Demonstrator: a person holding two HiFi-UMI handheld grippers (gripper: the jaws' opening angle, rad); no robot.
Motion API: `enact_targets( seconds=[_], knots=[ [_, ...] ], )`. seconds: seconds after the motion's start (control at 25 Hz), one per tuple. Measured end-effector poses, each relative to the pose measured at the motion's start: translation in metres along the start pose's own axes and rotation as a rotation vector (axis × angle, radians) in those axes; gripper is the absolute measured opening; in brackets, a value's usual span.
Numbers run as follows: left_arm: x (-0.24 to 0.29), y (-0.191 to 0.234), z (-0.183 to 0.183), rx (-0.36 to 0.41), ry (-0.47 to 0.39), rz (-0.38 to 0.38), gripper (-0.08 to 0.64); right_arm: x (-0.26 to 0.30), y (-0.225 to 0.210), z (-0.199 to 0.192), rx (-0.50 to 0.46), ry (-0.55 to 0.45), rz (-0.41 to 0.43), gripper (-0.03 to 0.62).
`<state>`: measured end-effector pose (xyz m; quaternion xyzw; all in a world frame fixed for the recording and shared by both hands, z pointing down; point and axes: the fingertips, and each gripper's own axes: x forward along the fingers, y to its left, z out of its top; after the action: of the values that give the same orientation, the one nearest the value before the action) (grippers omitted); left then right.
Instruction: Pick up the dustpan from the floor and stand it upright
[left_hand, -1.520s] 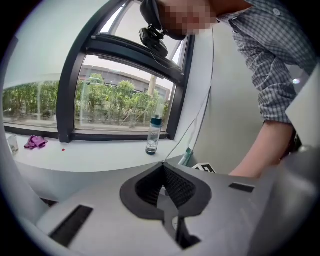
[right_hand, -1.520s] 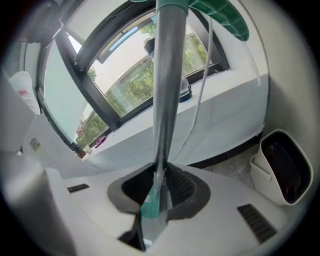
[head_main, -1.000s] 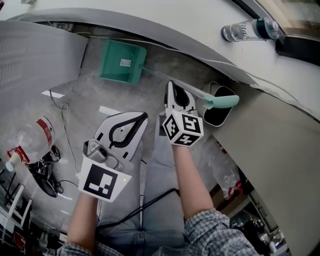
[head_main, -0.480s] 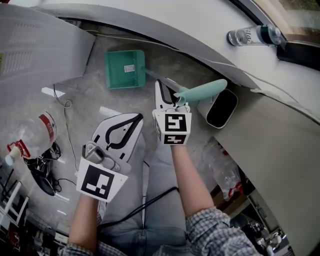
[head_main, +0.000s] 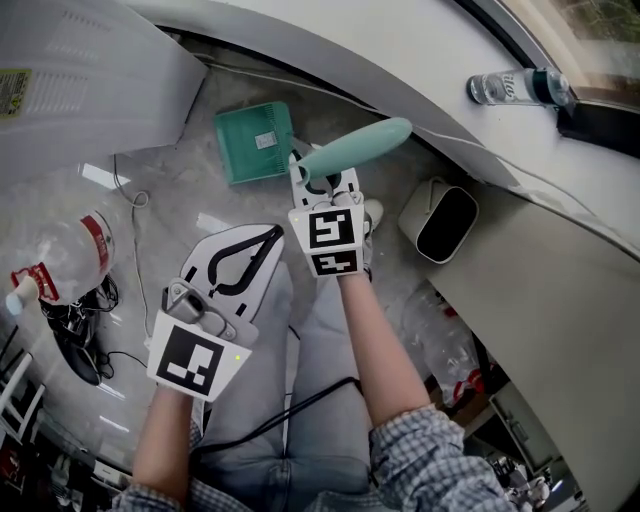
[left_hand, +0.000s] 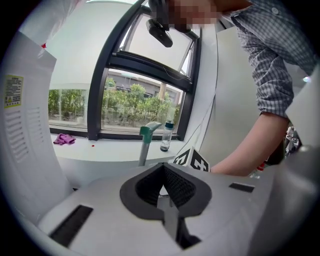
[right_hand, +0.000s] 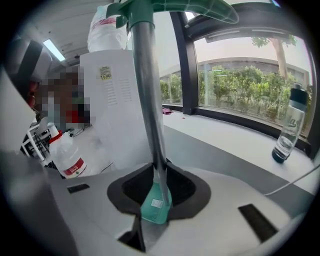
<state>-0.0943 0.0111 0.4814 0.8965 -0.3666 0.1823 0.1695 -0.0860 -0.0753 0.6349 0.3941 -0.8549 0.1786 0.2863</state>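
Observation:
The teal dustpan (head_main: 255, 143) rests on the grey floor with its long handle raised; the teal grip (head_main: 355, 148) points up and to the right. My right gripper (head_main: 318, 180) is shut on the grey handle shaft (right_hand: 147, 90). In the right gripper view the shaft rises steeply between the jaws to the grip (right_hand: 170, 7), with the pan (right_hand: 156, 202) below. My left gripper (head_main: 240, 255) hangs lower left of it, shut and empty. From the left gripper (left_hand: 165, 192) view, the handle (left_hand: 145, 145) stands ahead.
A white appliance (head_main: 90, 80) stands at upper left beside the pan. The curved window sill (head_main: 400, 60) carries a water bottle (head_main: 510, 85). A small white bin (head_main: 440, 220) sits right of the handle. A red-labelled plastic bottle (head_main: 70, 260) and cables (head_main: 75, 335) lie at left.
My right gripper has rolled and moved up and left, swinging the handle from lying toward the right to standing raised. The pan turned a little. My left gripper drifted slightly.

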Motion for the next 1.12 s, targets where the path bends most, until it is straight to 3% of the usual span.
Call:
enact_targets(
  seconds=[0.2,0.36,0.44,0.8,1.12],
  knots=[
    [-0.016,0.006,-0.002,-0.029,-0.019,0.015,0.005,-0.001,0.019,-0.007,0.046,0.030,0.051,0.101],
    [-0.032,0.012,0.007,-0.049,-0.033,0.025,0.005,-0.028,0.024,-0.010,0.074,0.045,0.022,0.100],
    [-0.042,0.013,0.015,-0.053,-0.039,0.030,0.005,-0.051,0.022,-0.005,0.077,0.032,-0.022,0.027],
    [-0.098,0.005,0.086,-0.016,-0.061,0.039,0.005,-0.181,0.018,0.076,0.058,-0.076,-0.084,0.008],
    [-0.166,0.003,0.157,0.059,-0.130,0.036,0.005,-0.287,0.022,0.144,0.117,-0.174,-0.178,0.008]
  ],
)
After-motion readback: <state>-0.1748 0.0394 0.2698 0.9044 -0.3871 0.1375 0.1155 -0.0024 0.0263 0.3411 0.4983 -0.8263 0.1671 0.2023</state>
